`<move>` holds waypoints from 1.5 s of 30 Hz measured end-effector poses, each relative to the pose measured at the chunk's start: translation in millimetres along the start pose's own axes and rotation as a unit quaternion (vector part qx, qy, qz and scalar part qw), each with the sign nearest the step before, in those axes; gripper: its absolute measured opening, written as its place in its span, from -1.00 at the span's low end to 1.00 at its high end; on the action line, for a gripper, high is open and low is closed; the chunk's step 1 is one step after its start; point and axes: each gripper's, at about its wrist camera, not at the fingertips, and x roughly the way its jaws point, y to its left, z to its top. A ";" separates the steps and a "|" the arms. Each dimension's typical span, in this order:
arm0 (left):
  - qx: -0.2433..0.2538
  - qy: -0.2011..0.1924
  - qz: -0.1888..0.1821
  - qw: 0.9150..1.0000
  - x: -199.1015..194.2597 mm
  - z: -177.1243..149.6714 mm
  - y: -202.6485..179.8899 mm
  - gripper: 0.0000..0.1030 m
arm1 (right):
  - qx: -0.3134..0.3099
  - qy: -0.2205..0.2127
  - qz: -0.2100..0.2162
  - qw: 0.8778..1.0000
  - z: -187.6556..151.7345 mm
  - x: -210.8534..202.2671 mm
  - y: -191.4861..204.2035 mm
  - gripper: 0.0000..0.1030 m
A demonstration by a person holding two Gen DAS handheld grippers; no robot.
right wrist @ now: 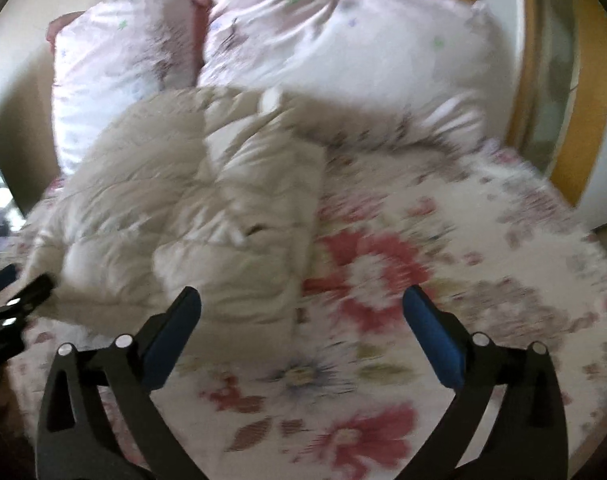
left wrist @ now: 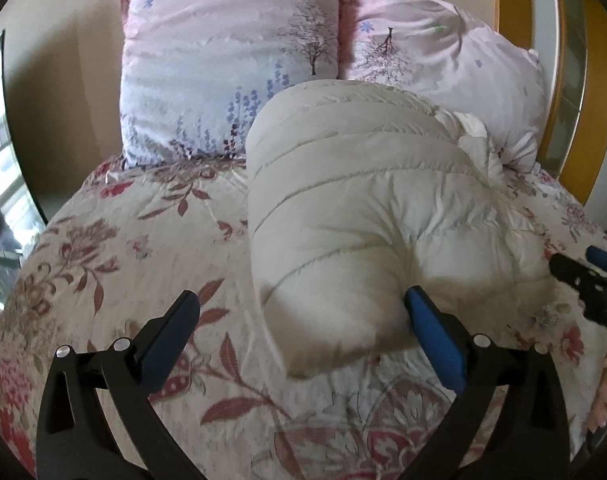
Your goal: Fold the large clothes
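Jaws of the left gripper (left wrist: 301, 308) stand wide apart and hold nothing. Its right finger (left wrist: 431, 332) sits against the near edge of the jacket (left wrist: 363, 208); whether the blue pad presses into the fabric or only overlaps it cannot be told. Its left finger hangs over bare bedspread (left wrist: 123, 264).

Right gripper (right wrist: 301, 308) is likewise spread wide and empty. Its left finger (right wrist: 175, 332) overlaps the near right corner of the jacket (right wrist: 191, 208); contact is unclear because the whole right wrist view is smeared by motion blur. Its right finger is over the bedspread (right wrist: 443, 240).

Each gripper shows in the other's view, cut off by the frame edge: right gripper (left wrist: 583, 276) at the far right beside the jacket, left gripper (right wrist: 19, 292) at the far left with its tip at the jacket's edge.

The jacket, a cream quilted puffer, lies bundled on the flowered bedspread, its far end up against two pink pillows (left wrist: 223, 68). The bundle hides its sleeves and front. White lining (left wrist: 471, 132) shows bunched at its far right end. A wooden headboard (left wrist: 515, 0) is partly visible behind the pillows.
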 end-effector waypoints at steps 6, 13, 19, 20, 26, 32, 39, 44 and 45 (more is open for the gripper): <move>-0.021 0.019 0.005 1.000 -16.8 -15.0 9.9 0.97 | 0.015 -0.005 0.013 1.000 -4.5 -14.6 -6.4 0.96; -0.028 0.053 0.021 0.998 -30.4 -31.7 12.0 0.97 | -0.021 0.027 0.076 0.997 -20.5 -29.2 21.3 0.96; -0.026 0.069 0.010 0.997 -34.6 -40.0 9.4 0.97 | -0.038 0.072 0.098 0.992 -38.9 -25.8 39.3 0.96; -0.024 0.071 0.011 0.997 -34.3 -40.8 8.3 0.97 | -0.039 0.081 0.099 0.991 -41.6 -23.9 40.5 0.96; -0.016 0.092 0.012 0.996 -27.4 -47.5 1.7 0.97 | -0.038 0.106 0.101 0.988 -49.8 -17.5 41.5 0.96; -0.015 0.104 0.013 0.994 -23.2 -50.8 -0.1 0.97 | -0.049 0.113 0.100 0.987 -53.7 -17.6 45.7 0.96; -0.016 0.106 0.014 0.994 -21.4 -50.8 -0.3 0.97 | -0.052 0.119 0.101 0.986 -54.7 -14.0 46.1 0.96; -0.016 0.106 0.014 0.994 -21.3 -51.1 0.0 0.97 | -0.053 0.120 0.102 0.986 -54.2 -12.6 47.0 0.96; -0.017 0.107 0.014 0.994 -20.9 -51.4 0.3 0.97 | -0.053 0.120 0.102 0.986 -54.3 -12.6 47.4 0.96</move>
